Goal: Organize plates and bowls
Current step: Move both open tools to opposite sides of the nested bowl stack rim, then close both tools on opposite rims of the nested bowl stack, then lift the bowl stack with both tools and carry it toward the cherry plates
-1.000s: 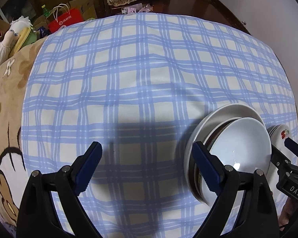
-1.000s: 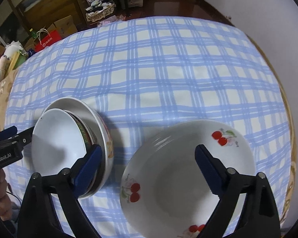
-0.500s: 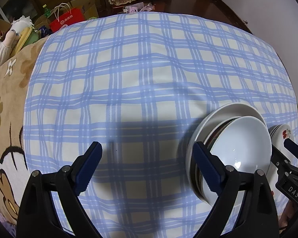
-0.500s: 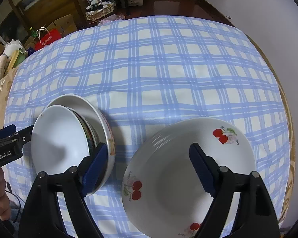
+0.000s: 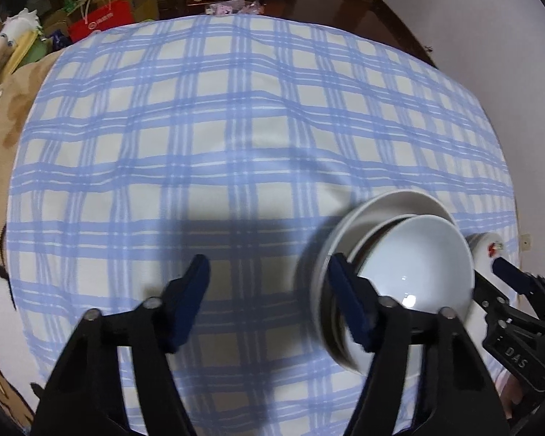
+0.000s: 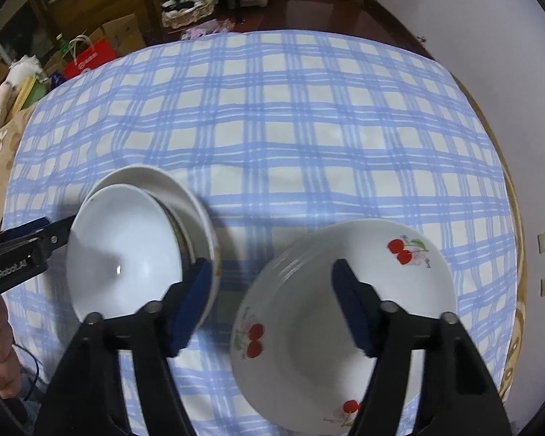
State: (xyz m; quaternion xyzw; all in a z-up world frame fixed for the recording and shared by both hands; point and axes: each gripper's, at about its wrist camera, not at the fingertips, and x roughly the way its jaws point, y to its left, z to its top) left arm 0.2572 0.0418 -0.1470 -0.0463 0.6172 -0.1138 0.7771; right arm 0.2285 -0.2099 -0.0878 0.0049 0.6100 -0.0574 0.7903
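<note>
Pointing left gripper (image 5: 272,287) steeply down over the checked cloth (image 5: 236,127), with jaws apart after having just been closing, and with only cloth showing in the gap. Placing its right finger (image 5: 348,301) in front of the 9 o'clock rim of the bowls (image 5: 414,265); not possible to tell whether touching there. Finding the bowls as a nested white stack resting on the cloth, at 4 o'clock in the left wrist view and at 8 o'clock in the right wrist view, with the top bowl sitting off-centre toward 5 o'clock inside the larger one beneath. Pointing right gripper (image 6: 272,287) steeply down as well, jaws likewise apart after having just been closing, pads pressing on nothing. Straddling the 9 o'clock rim of the plates (image 6: 345,309) with that gripper: right finger (image 6: 352,305) over the well of the top plate, left finger (image 6: 196,294) in front of the 3 o'clock rim of the bowls. Finding the plates as a white stack printed with red cherries, lying on the cloth at 5 o'clock in the right wrist view, just beside the bowls at their 3 o'clock, with a strip of cloth showing between the two stacks. Seeing a hand (image 6: 0,348) at 8 o'clock in the right wrist view, gripping the handle of the left gripper.
</note>
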